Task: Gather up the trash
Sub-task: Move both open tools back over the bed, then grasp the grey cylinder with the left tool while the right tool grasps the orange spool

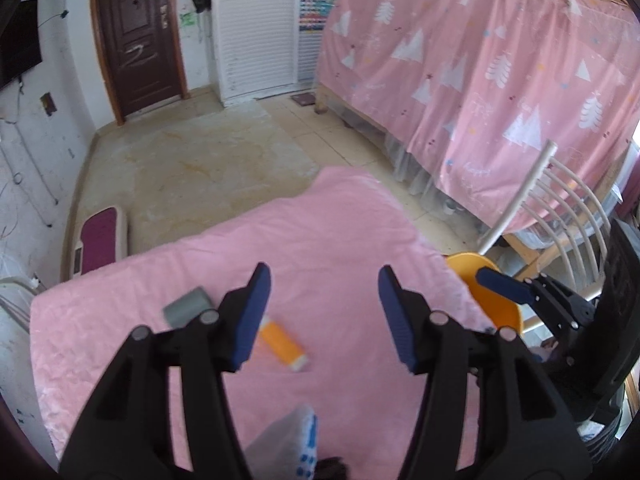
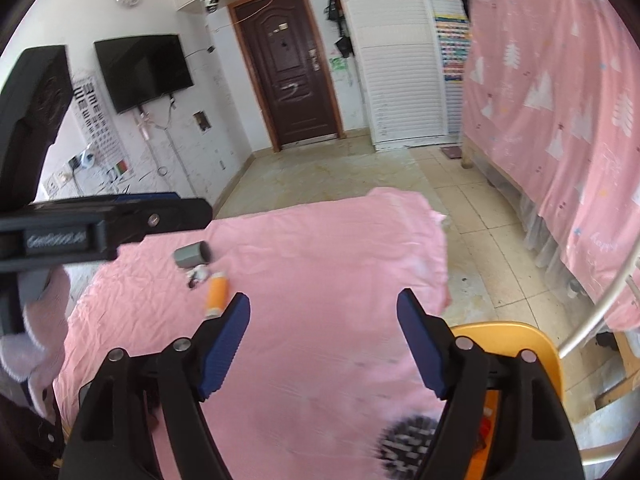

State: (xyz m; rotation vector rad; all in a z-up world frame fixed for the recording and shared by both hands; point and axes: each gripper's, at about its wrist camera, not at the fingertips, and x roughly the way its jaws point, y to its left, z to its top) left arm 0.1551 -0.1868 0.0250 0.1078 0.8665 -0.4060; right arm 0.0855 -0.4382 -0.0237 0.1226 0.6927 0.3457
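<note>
The pink cloth that covers the table serves as the landmark here; over its near half hangs the left gripper, its blue-padded jaws spread apart with nothing between them; past its right edge hangs the right gripper, likewise released, its jaws wide and empty, bare pink fabric showing in the gap; on the cloth, toward its left side, lies an orange tube with a pale cap, resting flat and touched by neither tool; in the left wrist view the same tube shows just behind the left gripper's left pad; just beyond it on the cloth lies a short grey cylinder on its side, open end dark; between the cylinder and the tube sits a small crumpled black-and-white scrap, too small to name; at the cloth's near edge, in the left wrist view, a crumpled clear wrapper with blue print lies between the gripper's arms; at the near right of the cloth a dark, blurred bristly thing rests on the fabric; just beside the cloth's right edge stands an orange bin, its rim level with the table side; beyond the bin a white slatted chair stands clear of the cloth.
</note>
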